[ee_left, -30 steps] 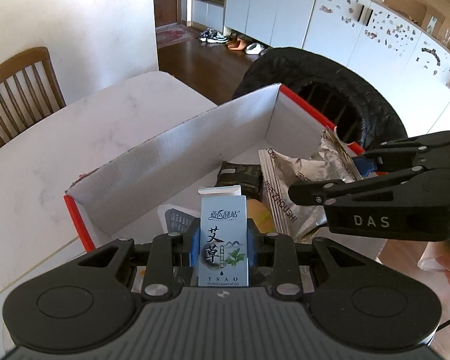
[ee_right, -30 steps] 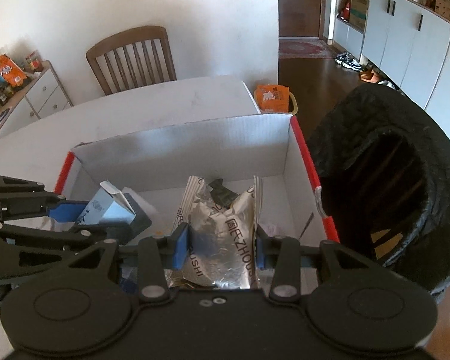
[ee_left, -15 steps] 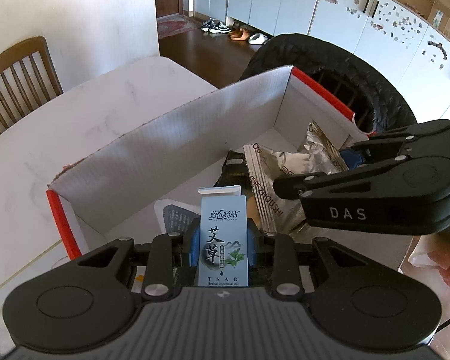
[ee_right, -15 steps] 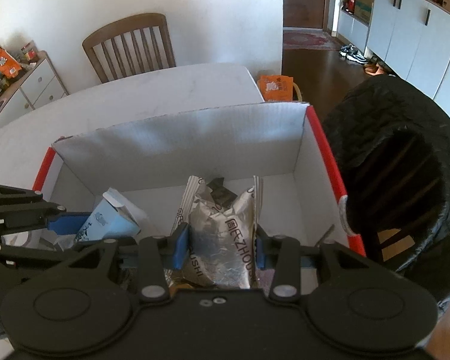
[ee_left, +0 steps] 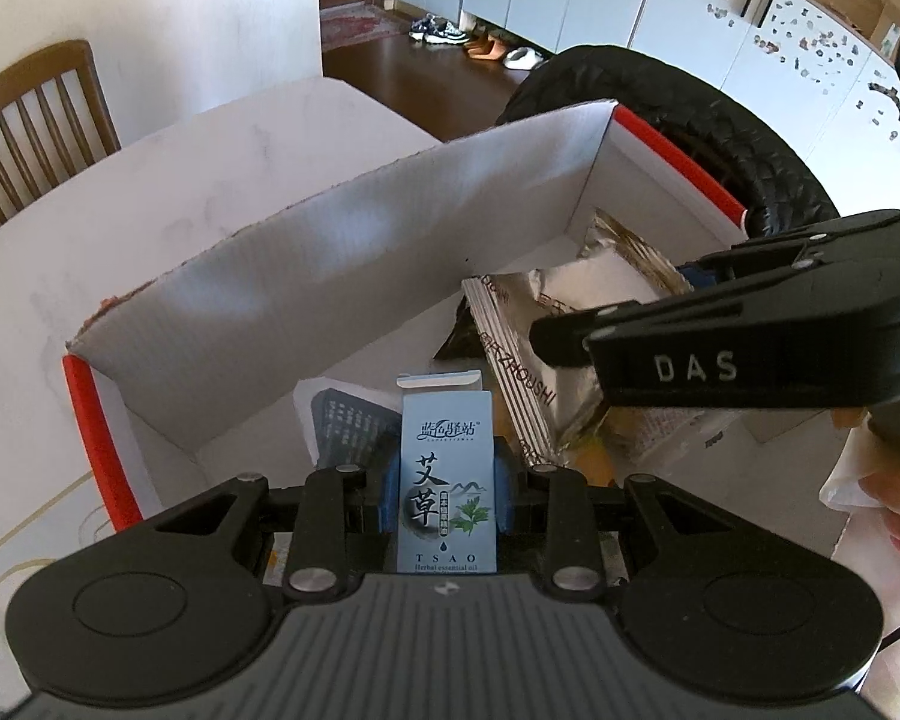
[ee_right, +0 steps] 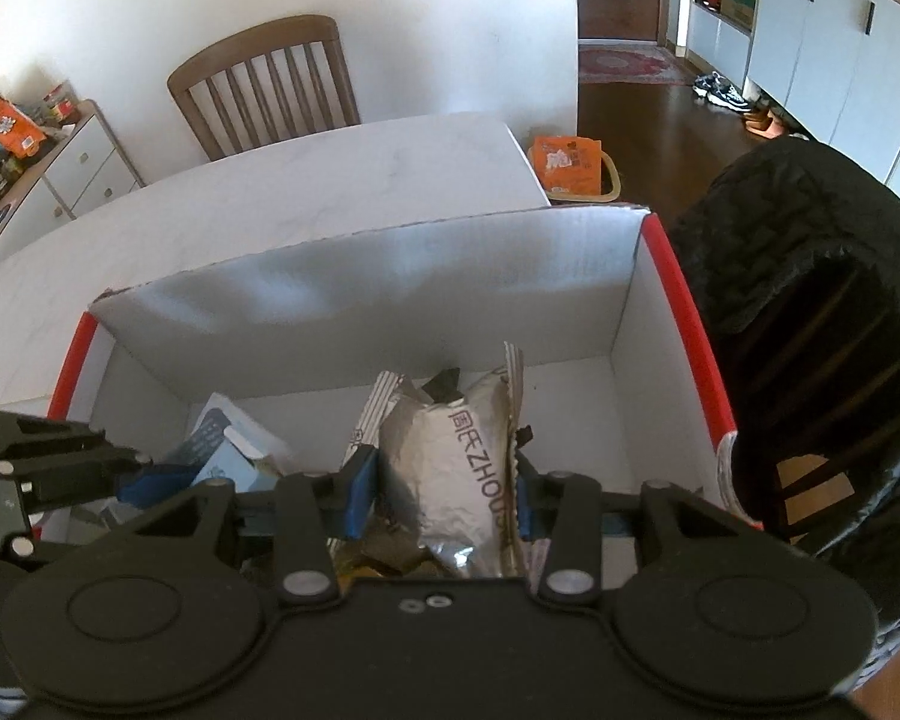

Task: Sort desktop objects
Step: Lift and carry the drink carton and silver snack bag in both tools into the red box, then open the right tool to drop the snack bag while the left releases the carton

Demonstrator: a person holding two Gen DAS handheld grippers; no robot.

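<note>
A small pale-blue cardboard carton printed with Chinese characters, a green herb sprig and the letters TSAO (ee_left: 447,480) stands upright between the blue pads of the left gripper (ee_left: 447,483), whose jaws are clamped on its two sides; in the right wrist view the same carton shows tilted at the near left of the box. Just to its right, a crinkled silver foil snack pouch with dark lettering (ee_right: 462,480) is pinched between the blue pads of the right gripper (ee_right: 444,489), its jaws closed on the pouch's sides, and its top pointing toward the far wall of the box. Both things hang inside an open white cardboard box with red-edged side walls (ee_right: 360,294), over its near half. On the box floor behind the carton lies a white leaflet with a dark printed panel (ee_left: 345,414), and a dark wrapper (ee_right: 444,381) peeks out beyond the top of the pouch. In the left wrist view the right gripper's black body, marked DAS, reaches in from the right, and part of a person's hand (ee_left: 897,501) shows at the right edge. The box sits on a white marble-look table (ee_right: 306,192). A wooden slat-back chair (ee_right: 264,84) stands at the far side of the table, and a black quilted round bin (ee_right: 834,324) stands just right of the box.
</note>
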